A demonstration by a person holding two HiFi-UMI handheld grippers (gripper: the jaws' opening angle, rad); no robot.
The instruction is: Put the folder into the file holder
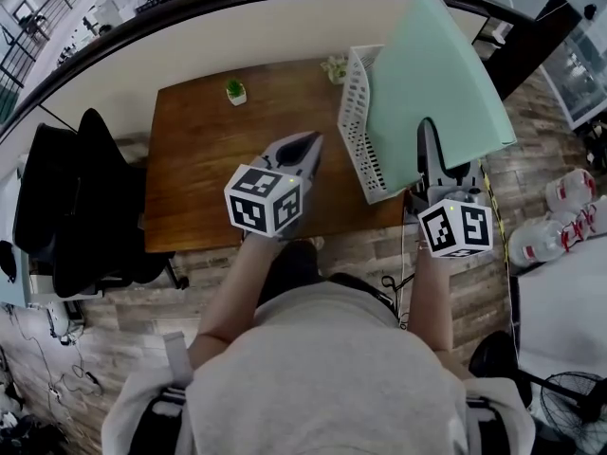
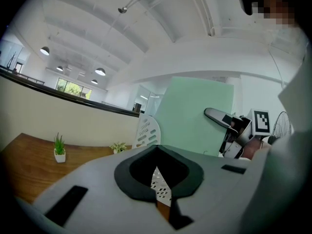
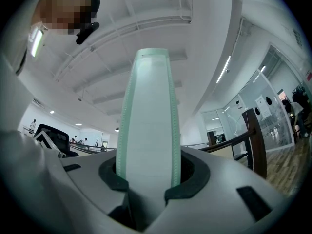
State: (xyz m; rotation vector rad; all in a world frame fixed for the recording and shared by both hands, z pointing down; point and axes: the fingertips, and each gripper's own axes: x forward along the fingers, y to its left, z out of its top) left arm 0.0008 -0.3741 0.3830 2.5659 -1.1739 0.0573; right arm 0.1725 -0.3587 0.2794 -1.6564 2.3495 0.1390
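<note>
A pale green folder [image 1: 446, 83] stands upright, tilted over the right end of the wooden desk [image 1: 209, 169]. My right gripper [image 1: 428, 129] is shut on its lower edge; in the right gripper view the folder [image 3: 148, 121] rises edge-on out of the jaws. The folder's lower part sits against the right side of the white perforated file holder [image 1: 356, 112], and I cannot tell whether it is inside. My left gripper [image 1: 307, 141] hovers over the middle of the desk, left of the holder, shut and holding nothing. The left gripper view shows the folder [image 2: 195, 116] and the holder [image 2: 146, 130] ahead.
A small potted plant [image 1: 235, 91] stands near the desk's back edge, and another [image 1: 334, 67] just behind the holder. A black office chair [image 1: 85, 197] is left of the desk. Water bottles [image 1: 560, 216] lie on the floor at right, a fan [image 1: 569, 396] lower right.
</note>
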